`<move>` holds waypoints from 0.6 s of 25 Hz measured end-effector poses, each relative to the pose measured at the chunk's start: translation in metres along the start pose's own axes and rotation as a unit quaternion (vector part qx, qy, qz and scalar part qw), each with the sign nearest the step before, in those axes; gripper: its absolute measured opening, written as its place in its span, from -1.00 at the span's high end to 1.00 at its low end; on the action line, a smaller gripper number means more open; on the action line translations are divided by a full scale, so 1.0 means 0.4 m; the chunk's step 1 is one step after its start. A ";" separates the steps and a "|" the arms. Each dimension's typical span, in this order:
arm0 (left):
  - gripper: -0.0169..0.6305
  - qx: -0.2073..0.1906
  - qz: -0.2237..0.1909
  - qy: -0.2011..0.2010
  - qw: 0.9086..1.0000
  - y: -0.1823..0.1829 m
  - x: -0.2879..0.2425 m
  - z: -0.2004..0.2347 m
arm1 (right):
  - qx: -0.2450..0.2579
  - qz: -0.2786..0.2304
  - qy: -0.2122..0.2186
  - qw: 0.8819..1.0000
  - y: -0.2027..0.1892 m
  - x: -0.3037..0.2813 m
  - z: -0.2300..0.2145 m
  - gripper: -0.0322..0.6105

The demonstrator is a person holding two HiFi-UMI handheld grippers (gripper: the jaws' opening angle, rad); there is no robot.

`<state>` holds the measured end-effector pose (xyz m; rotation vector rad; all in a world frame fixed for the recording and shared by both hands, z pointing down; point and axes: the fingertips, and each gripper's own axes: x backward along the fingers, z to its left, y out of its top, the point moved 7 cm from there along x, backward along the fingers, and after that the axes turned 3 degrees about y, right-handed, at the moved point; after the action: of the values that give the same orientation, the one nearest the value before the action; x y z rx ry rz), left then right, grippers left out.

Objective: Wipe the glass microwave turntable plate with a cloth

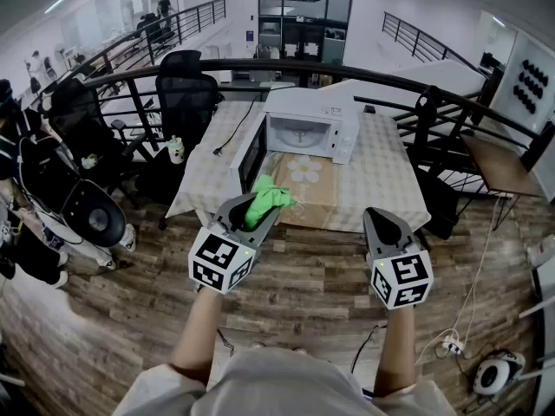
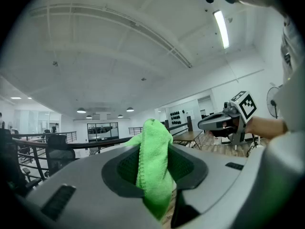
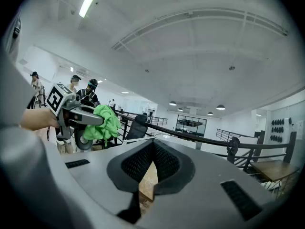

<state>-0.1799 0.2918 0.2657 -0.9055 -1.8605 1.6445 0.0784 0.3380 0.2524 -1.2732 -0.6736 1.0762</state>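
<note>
While the left gripper (image 1: 258,215) is clamping the green cloth (image 1: 269,198) ready for wiping, the right gripper (image 1: 382,217) is hanging closed and empty, free for the plate, probably inside the open microwave (image 1: 310,126) on the table (image 1: 386,176).

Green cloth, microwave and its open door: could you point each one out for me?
green cloth (image 1: 267,199): head view, middle of the bunched fabric.
microwave (image 1: 312,104): head view, white top panel.
microwave door (image 1: 250,152): head view, dark window panel of the open door.
</note>
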 end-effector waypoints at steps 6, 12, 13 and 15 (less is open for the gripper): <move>0.51 0.005 0.004 0.012 1.000 -0.010 -0.037 -0.028 | -0.023 -0.020 0.018 0.999 -0.025 0.002 -0.056 0.86; 0.51 0.039 -0.003 0.018 0.999 -0.020 -0.098 -0.050 | -0.012 -0.016 0.055 0.998 -0.054 -0.028 -0.112 0.86; 0.51 0.040 -0.003 0.016 0.999 -0.019 -0.114 -0.051 | -0.017 -0.017 0.056 0.998 -0.060 -0.034 -0.127 0.86; 0.51 0.029 -0.002 0.013 1.000 -0.017 -0.153 -0.050 | -0.017 -0.016 0.058 0.998 -0.073 -0.056 -0.158 0.86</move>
<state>-0.1261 0.2586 0.2793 -0.8936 -1.7882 1.6674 0.1330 0.2929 0.2705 -1.3388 -0.6241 0.9606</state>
